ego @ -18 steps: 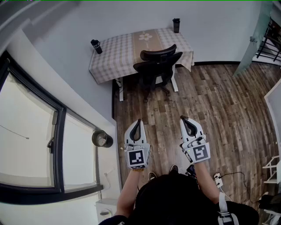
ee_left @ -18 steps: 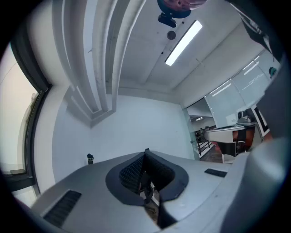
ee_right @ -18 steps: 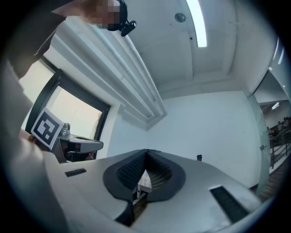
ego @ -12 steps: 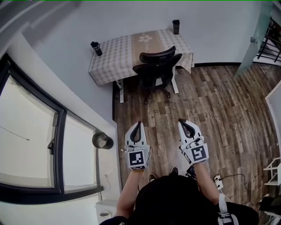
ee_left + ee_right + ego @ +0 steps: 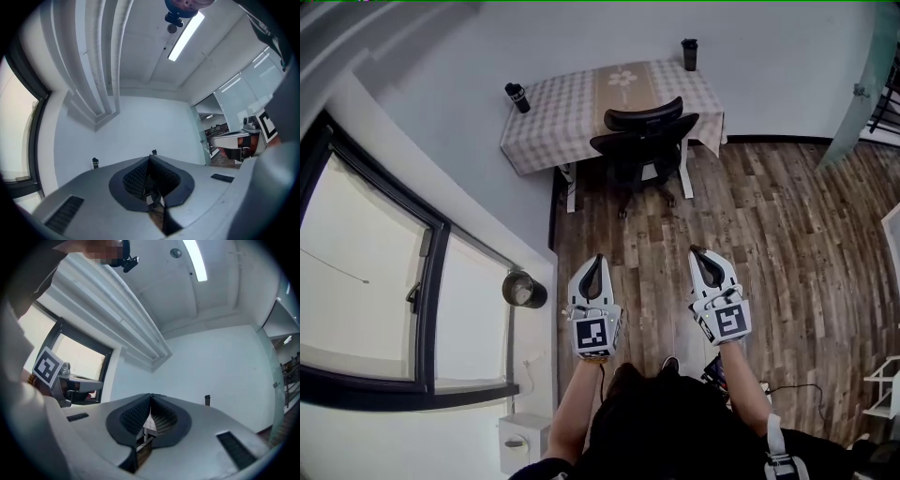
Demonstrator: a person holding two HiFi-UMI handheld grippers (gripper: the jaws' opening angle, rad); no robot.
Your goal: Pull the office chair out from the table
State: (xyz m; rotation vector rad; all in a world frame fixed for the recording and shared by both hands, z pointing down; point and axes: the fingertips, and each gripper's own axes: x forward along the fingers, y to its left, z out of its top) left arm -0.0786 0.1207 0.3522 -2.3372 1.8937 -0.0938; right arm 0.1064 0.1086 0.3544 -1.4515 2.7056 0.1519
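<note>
Floor (image 5: 750, 234) still lies between you and the office chair (image 5: 643, 141) under the far table (image 5: 553, 112); your left gripper (image 5: 596, 265) and right gripper (image 5: 700, 258) stay closed, empty.

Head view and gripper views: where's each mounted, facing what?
Head view: on person's head, steeply down at floor, chair, table; shows forearms, left hand-held gripper, right hand-held gripper.
Left gripper view: on that gripper, level along shut jaws at far wall.
Right gripper view: likewise; left one shows beside it.
Shared: head and left gripper views show window-end bottle.
</note>
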